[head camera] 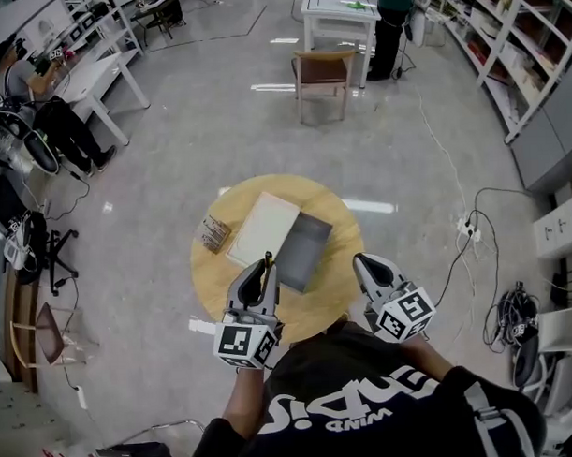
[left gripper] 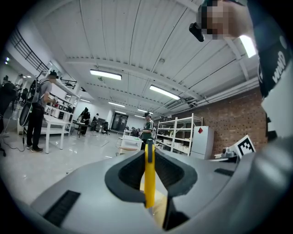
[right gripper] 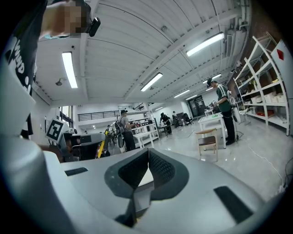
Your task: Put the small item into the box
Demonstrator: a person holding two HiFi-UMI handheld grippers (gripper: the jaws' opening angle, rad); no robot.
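Observation:
A round wooden table (head camera: 340,296) carries a flat cream box (head camera: 264,229) with a grey part (head camera: 305,250) lying against its right side. A small brown packet (head camera: 214,234) lies at the table's left edge. My left gripper (head camera: 266,268) hovers over the near edge, shut on a thin yellow stick with a black tip (head camera: 267,262). In the left gripper view the yellow stick (left gripper: 149,178) stands upright, clamped between the pads of the left gripper (left gripper: 149,157). My right gripper (head camera: 365,263) is at the near right edge, shut and empty; its pads (right gripper: 158,170) meet.
A wooden chair (head camera: 323,72) and white table (head camera: 339,10) stand beyond the round table. Shelving (head camera: 514,46) lines the right wall, with cables and a power strip (head camera: 469,228) on the floor. A desk with a person (head camera: 37,86) is at the left.

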